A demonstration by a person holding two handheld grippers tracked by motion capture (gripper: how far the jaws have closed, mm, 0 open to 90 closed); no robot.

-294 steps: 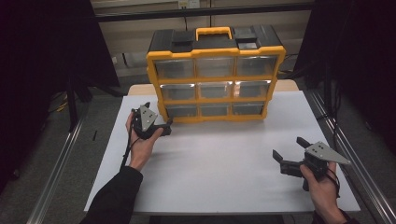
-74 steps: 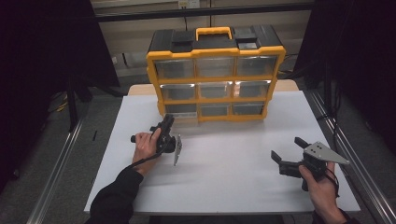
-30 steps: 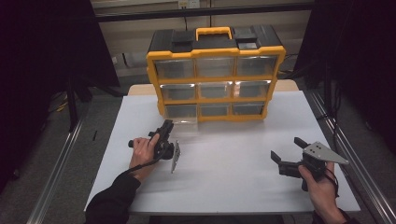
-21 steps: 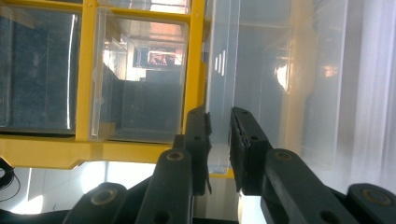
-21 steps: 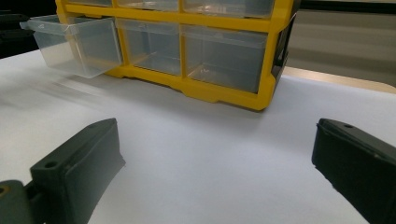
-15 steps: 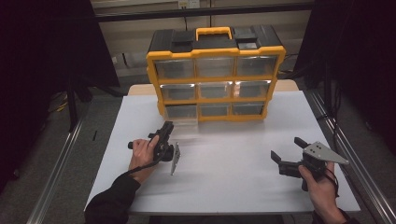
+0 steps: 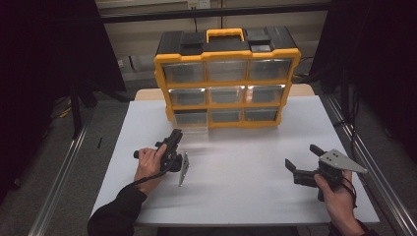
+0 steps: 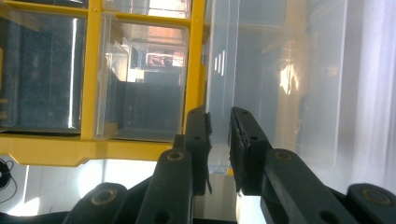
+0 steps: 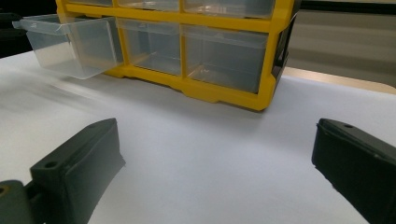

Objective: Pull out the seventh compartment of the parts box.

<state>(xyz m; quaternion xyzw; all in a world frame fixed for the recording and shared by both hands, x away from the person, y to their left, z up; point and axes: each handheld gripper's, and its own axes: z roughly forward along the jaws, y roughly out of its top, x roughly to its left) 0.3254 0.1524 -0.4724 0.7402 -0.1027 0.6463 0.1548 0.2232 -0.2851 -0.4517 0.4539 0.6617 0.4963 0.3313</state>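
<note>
Left gripper (image 7: pixel 173 147) now sits back from the organizer (image 7: pixel 226 78), jaws clamped on the front lip of the clear bottom-left drawer (image 9: pixel 70 44), pulled partly out ahead of it. Opening looks underway. Right gripper (image 7: pixel 307 169) idles, jaws spread wide, empty.

Wide-apart black jaws frame a white bench (image 9: pixel 210 158); beyond, a yellow-framed drawer cabinet (image 9: pixel 224 91) with one clear plastic drawer (image 9: pixel 70 44) pulled out.

Glossy clear plastic drawer (image 9: pixel 70 44); yellow plastic cabinet (image 7: pixel 226 78); matt white table (image 7: pixel 246 182).
</note>
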